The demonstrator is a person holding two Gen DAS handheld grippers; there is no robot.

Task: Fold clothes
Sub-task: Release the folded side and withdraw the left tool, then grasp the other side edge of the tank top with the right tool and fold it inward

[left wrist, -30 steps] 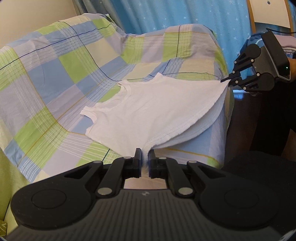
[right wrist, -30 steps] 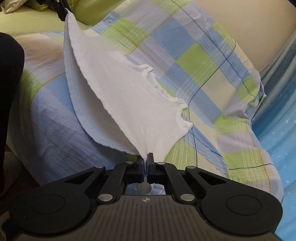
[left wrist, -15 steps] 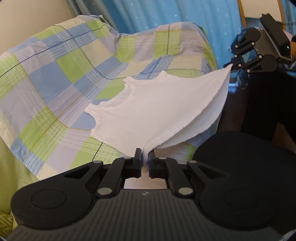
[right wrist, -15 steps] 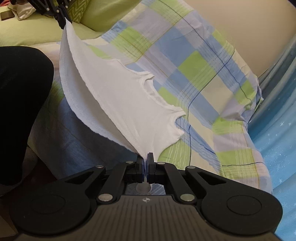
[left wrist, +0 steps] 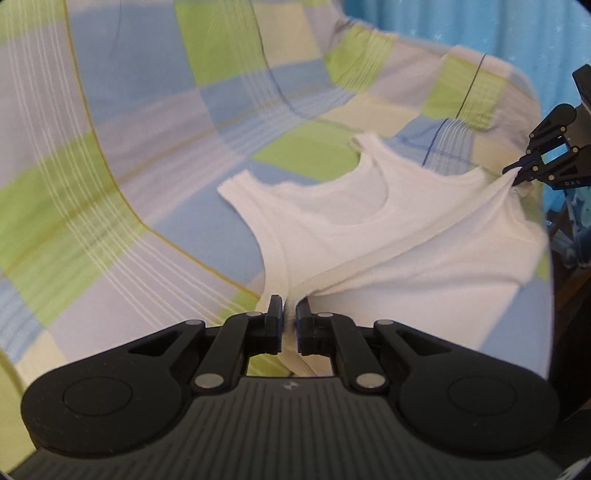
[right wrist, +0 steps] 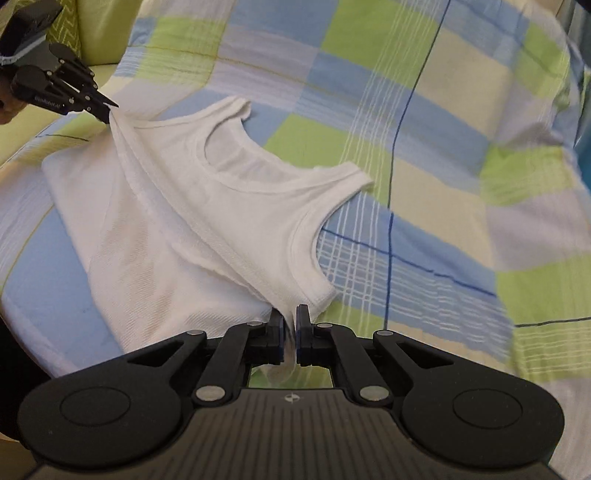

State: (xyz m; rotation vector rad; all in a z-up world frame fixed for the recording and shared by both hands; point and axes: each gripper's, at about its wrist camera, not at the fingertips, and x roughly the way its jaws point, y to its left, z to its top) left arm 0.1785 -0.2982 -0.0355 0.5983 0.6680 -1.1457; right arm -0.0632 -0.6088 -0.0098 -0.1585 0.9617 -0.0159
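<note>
While the left wrist view shows the left hand-held gripper (left wrist: 290,321) clamped on the white tank top (left wrist: 388,229), lying on a checked bedsheet (left wrist: 110,184), the right wrist view shows the right hand-held gripper (right wrist: 290,326) pinching its other hem corner.

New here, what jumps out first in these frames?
A white tank top lies mid-fold in the centre, on a blue-and-green checked sheet. Its hem edge is stretched between the left hand-held gripper and the right hand-held gripper, both shut on it. A blue curtain hangs behind.
</note>
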